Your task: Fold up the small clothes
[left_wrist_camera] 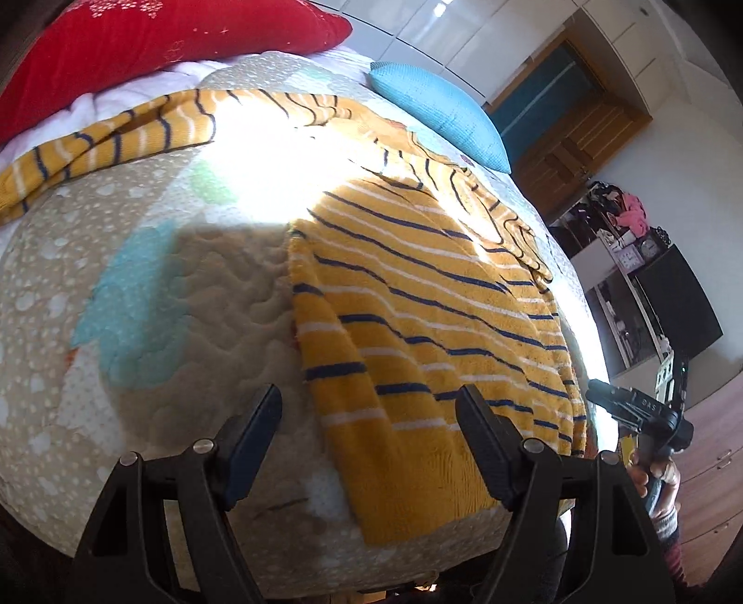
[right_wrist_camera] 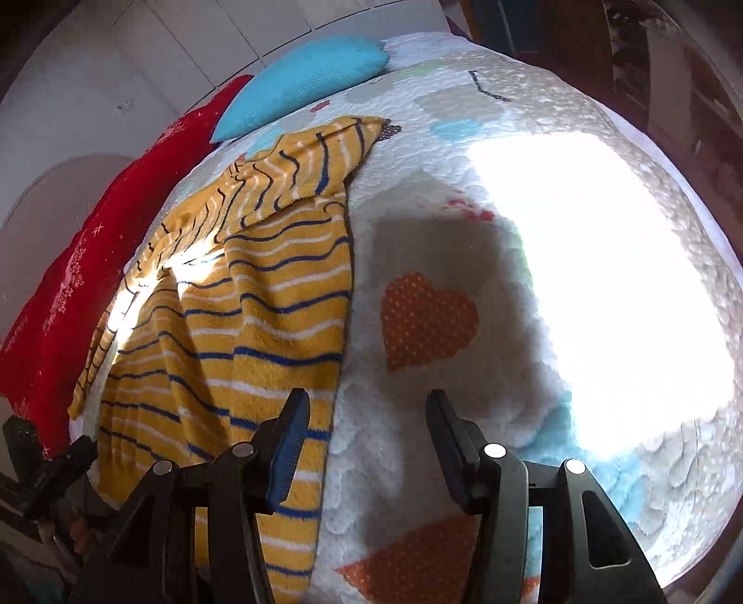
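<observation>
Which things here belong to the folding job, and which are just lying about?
Job:
- striped yellow garment
- left gripper, open
- right gripper, open

Lying about:
- red pillow
- blue cushion
- patterned quilt
- cluttered shelves

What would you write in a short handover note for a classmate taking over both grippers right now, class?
Left gripper: open, empty, over the near edge of the striped sweater.
Right gripper: open, empty, at the sweater's other side edge, over the quilt.
Sweater lies spread on the bed, one sleeve stretched out toward the red pillow, the other bunched near the blue cushion.
Done: body laid out roughly flat.
Left: fold in the sleeves, fold the body, tidy it.
</observation>
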### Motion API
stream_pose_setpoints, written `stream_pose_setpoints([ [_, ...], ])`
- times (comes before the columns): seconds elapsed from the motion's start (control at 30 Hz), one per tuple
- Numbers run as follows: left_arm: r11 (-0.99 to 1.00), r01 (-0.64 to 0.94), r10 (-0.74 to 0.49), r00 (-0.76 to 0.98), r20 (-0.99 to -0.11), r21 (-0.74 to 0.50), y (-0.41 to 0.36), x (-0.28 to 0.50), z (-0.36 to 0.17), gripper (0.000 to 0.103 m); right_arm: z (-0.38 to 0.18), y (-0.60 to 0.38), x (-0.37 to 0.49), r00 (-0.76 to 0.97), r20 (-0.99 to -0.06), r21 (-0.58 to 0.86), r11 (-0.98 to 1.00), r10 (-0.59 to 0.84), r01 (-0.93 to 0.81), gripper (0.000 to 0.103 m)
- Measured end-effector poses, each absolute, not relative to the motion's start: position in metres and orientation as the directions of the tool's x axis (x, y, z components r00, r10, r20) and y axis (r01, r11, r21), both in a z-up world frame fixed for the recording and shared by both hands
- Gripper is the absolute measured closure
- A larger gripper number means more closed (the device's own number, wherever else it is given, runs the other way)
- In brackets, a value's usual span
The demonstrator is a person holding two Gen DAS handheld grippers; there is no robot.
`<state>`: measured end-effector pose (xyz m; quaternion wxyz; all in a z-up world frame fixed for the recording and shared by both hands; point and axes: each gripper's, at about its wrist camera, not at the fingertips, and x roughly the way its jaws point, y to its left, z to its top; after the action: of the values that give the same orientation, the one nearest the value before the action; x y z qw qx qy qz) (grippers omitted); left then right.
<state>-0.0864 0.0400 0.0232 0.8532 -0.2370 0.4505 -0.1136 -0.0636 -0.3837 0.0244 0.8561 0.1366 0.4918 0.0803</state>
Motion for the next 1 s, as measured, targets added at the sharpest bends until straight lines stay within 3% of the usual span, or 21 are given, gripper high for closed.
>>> stream_pose_setpoints([
  [0.1, 0.877, -0.021, -0.387, 0.562, -0.731, -0.481, 0.024, -0.073, 0.018, 0.027, 0.012, -0.391, -0.091, 0.496, -0.789, 0.408, 0.913, 0.362, -0.017, 0.046],
  [0.13, 0.889, -0.028, -0.365, 0.560, -0.744, -0.457, 0.019, -0.070, 0.018, 0.035, 0.008, -0.386, -0.098, 0.498, -0.777, 0.430, 0.902, 0.386, -0.029, 0.045],
  [0.17, 0.903, -0.032, -0.341, 0.556, -0.758, -0.429, 0.014, -0.069, 0.018, 0.050, 0.006, -0.378, -0.103, 0.505, -0.765, 0.439, 0.897, 0.399, -0.044, 0.045],
  [0.2, 0.918, -0.038, -0.316, 0.534, -0.784, -0.395, 0.008, -0.066, 0.016, 0.090, 0.005, -0.369, -0.107, 0.516, -0.756, 0.438, 0.897, 0.404, -0.060, 0.045],
  [0.23, 0.924, -0.047, -0.304, 0.513, -0.803, -0.380, 0.007, -0.065, 0.015, 0.092, 0.005, -0.362, -0.109, 0.524, -0.746, 0.442, 0.894, 0.411, -0.073, 0.044],
  [0.3, 0.922, -0.063, -0.295, 0.520, -0.801, -0.381, 0.008, -0.068, 0.019, 0.093, 0.001, -0.346, -0.112, 0.536, -0.715, 0.480, 0.873, 0.449, -0.090, 0.045],
  [0.33, 0.926, -0.063, -0.285, 0.526, -0.801, -0.371, 0.010, -0.072, 0.023, 0.093, -0.002, -0.337, -0.111, 0.526, -0.705, 0.504, 0.858, 0.477, -0.102, 0.050],
  [0.37, 0.928, -0.064, -0.279, 0.533, -0.799, -0.367, 0.012, -0.077, 0.028, 0.093, -0.006, -0.328, -0.111, 0.511, -0.705, 0.513, 0.851, 0.492, -0.112, 0.058],
  [0.4, 0.928, -0.065, -0.278, 0.537, -0.796, -0.368, 0.015, -0.083, 0.032, 0.093, -0.009, -0.320, -0.111, 0.496, -0.714, 0.508, 0.853, 0.494, -0.120, 0.076],
  [0.43, 0.929, -0.070, -0.270, 0.543, -0.795, -0.364, 0.021, -0.090, 0.037, 0.093, -0.010, -0.314, -0.111, 0.482, -0.719, 0.506, 0.853, 0.500, -0.131, 0.084],
  [0.5, 0.929, -0.099, -0.245, 0.560, -0.791, -0.358, 0.034, -0.105, 0.045, 0.094, -0.009, -0.310, -0.116, 0.474, -0.715, 0.512, 0.846, 0.515, -0.147, 0.091],
  [0.77, 0.891, -0.191, -0.255, 0.541, -0.801, -0.413, 0.063, -0.135, 0.028, 0.095, -0.018, -0.319, -0.140, 0.460, -0.725, 0.519, 0.846, 0.512, -0.123, 0.092],
  [0.9, 0.901, -0.170, -0.238, 0.574, -0.784, -0.399, 0.061, -0.138, 0.039, 0.094, -0.007, -0.319, -0.148, 0.475, -0.749, 0.450, 0.881, 0.462, -0.147, 0.087],
  [0.97, 0.919, -0.173, -0.187, 0.602, -0.777, -0.355, 0.066, -0.141, 0.049, 0.088, -0.001, -0.327, -0.151, 0.500, -0.748, 0.426, 0.893, 0.437, -0.144, 0.077],
  [1.0, 0.923, -0.179, -0.165, 0.617, -0.770, -0.341, 0.070, -0.142, 0.053, 0.075, 0.001, -0.333, -0.152, 0.513, -0.744, 0.421, 0.897, 0.428, -0.138, 0.073],
])
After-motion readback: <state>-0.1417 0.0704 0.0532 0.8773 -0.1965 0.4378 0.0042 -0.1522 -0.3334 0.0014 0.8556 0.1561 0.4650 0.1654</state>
